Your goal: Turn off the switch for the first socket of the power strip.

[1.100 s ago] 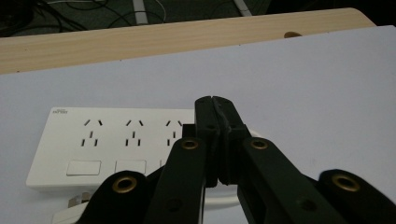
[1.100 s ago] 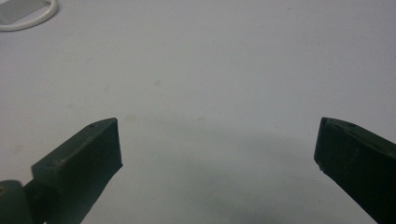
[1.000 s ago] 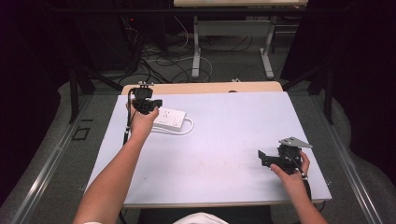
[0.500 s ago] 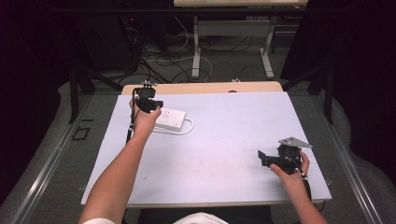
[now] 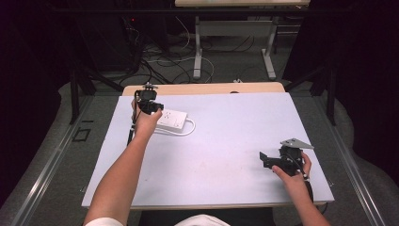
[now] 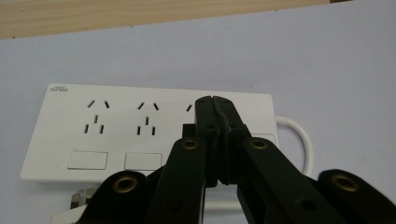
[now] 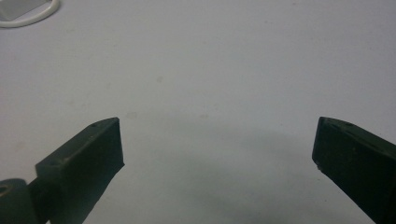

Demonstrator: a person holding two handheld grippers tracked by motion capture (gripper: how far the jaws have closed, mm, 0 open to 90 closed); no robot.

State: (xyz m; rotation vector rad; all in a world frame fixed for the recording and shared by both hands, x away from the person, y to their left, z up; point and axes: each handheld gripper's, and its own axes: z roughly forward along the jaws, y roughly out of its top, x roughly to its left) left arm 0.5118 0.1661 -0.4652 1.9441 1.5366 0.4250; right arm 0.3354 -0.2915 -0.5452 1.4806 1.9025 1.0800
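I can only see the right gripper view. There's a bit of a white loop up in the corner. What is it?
Observer: It's the white round cable of a flat white plastic power strip, which lies at the far left of the pale table.
Operator: Is the other gripper near it?
Observer: Yes. The left gripper has its jaws shut, and the tips point at the strip's third socket group. I can't tell whether they touch.

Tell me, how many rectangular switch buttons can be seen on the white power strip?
2: on the power strip, one button sits below the leftmost socket and one below the middle socket. The closed left gripper may hide a third.
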